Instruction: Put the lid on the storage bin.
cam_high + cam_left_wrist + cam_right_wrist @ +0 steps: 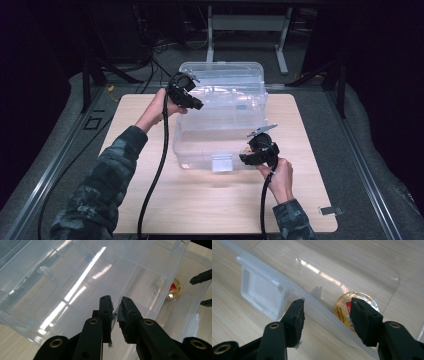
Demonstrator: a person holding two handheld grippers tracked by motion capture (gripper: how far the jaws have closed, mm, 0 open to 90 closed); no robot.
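Observation:
A clear plastic storage box (pixel 200 150) stands on the wooden table, its lid (pixel 225 75) tilted up at the back. My left gripper (pixel 195 102) is at the lid's left side, its jaws nearly together and pinching the lid's thin clear edge (pixel 115 306). My right gripper (pixel 250 155) stands open at the box's front right, one jaw outside the front rim (pixel 319 312) and one inside. A round golden object with a red label (pixel 344 307) lies on the box floor just beyond that rim, also seen through the plastic (pixel 173 288).
A white latch tab (pixel 221 162) hangs at the middle of the box's front wall, left of my right gripper (pixel 262 293). Bare tabletop (pixel 200 205) lies in front of the box. A small metal clip (pixel 330 210) sits near the table's front right corner. Dark floor surrounds the table.

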